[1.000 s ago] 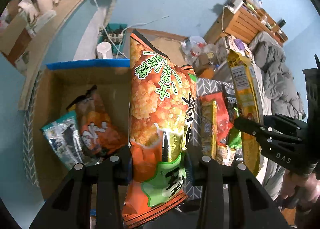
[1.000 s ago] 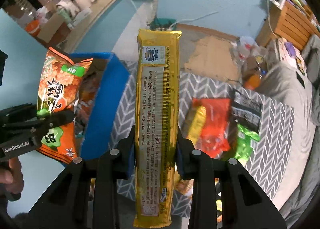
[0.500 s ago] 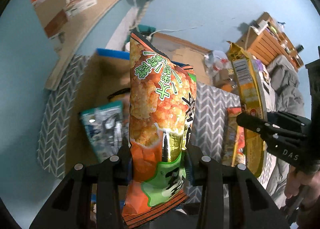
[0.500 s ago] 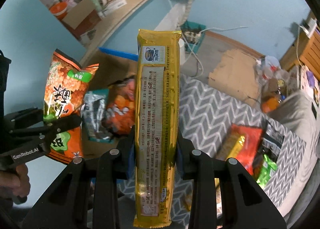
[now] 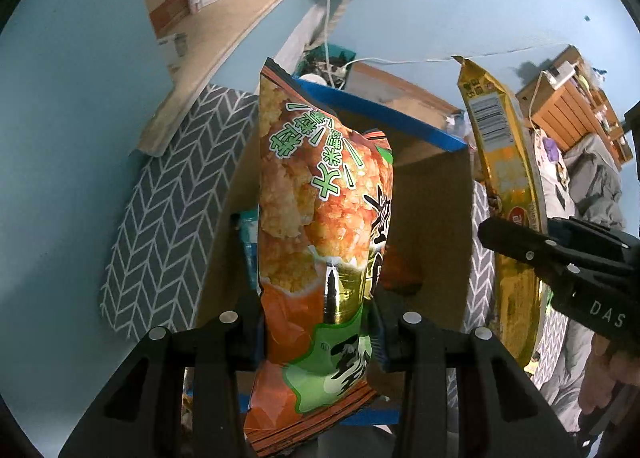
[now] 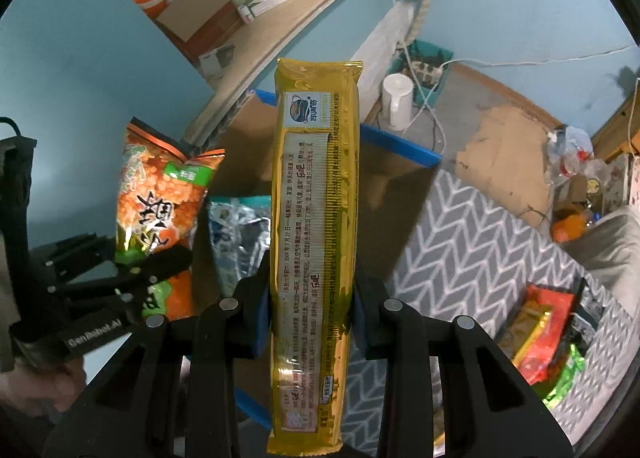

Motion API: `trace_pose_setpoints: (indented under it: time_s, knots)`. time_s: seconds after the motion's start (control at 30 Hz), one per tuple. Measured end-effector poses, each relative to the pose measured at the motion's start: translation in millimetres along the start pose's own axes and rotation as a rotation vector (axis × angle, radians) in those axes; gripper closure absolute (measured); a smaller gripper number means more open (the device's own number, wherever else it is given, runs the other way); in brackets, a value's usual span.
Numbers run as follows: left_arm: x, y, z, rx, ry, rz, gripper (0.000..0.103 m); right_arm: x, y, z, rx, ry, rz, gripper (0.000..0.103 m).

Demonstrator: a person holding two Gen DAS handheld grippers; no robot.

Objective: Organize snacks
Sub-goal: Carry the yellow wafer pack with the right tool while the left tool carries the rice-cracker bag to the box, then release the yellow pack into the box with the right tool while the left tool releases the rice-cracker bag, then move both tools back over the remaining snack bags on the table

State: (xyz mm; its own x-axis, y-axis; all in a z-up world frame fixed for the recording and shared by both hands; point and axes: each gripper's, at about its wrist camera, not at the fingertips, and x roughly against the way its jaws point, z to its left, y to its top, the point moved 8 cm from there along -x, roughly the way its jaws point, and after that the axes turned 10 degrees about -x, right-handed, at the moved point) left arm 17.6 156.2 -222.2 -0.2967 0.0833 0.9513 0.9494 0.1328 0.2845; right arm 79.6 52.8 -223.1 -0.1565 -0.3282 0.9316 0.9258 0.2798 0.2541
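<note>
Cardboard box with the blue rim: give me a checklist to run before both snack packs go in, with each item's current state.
1. Left gripper jaws clamped on the orange rice cracker bag: ok.
2. Right gripper jaws clamped on the yellow biscuit pack: ok.
3. Cardboard box open at the top: ok.
4. Free floor inside the box beside the silver-teal packet: cannot tell, both held packs hide most of it.
5. The two held packs apart from each other: ok.
6. Snacks on the chevron cloth not yet boxed, such as the red packet: not ok.
</note>
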Motion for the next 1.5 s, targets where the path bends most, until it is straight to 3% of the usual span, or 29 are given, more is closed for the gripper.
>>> trace_pose_setpoints:
  time_s: [0.47,0.6,0.67,0.73,0.93,1.33,1.5]
  knots:
    - [-25.5,-11.6,13.0,0.044,-0.011,0.072,0.062,-40.7,-3.7,10.6,-0.066,0.034,0.107,0.069]
    - [-24.9,-15.0,15.1,0.056,0.003,0.078,0.046,-36.2,-0.9,12.6,-0.065,0.032,0.088,0.064]
    - [-21.9,-14.8,16.9,0.058,0.02,0.07,0.037,-33.8,-0.1,14.0,-0.066,0.037,0.085,0.054]
    - [-19.1,-14.1,18.9,0.059,0.029,0.064,0.032,-29.4,1.2,13.3,-0.056,0.021,0.07,0.053]
    - [-13.0,-13.1,17.0,0.07,0.018,0.06,0.032,-17.8,3.3,5.7,-0.042,-0.012,0.041,0.044]
    - [5.1,1.1,-21.0,-0.003,0.01,0.025,0.031,14.3,-1.9,-26.3,-0.057,-0.065,-0.005,0.043]
    - [11.9,6.7,-45.8,-0.066,0.027,0.005,0.027,32.5,-8.3,-53.1,-0.091,-0.087,-0.021,0.039]
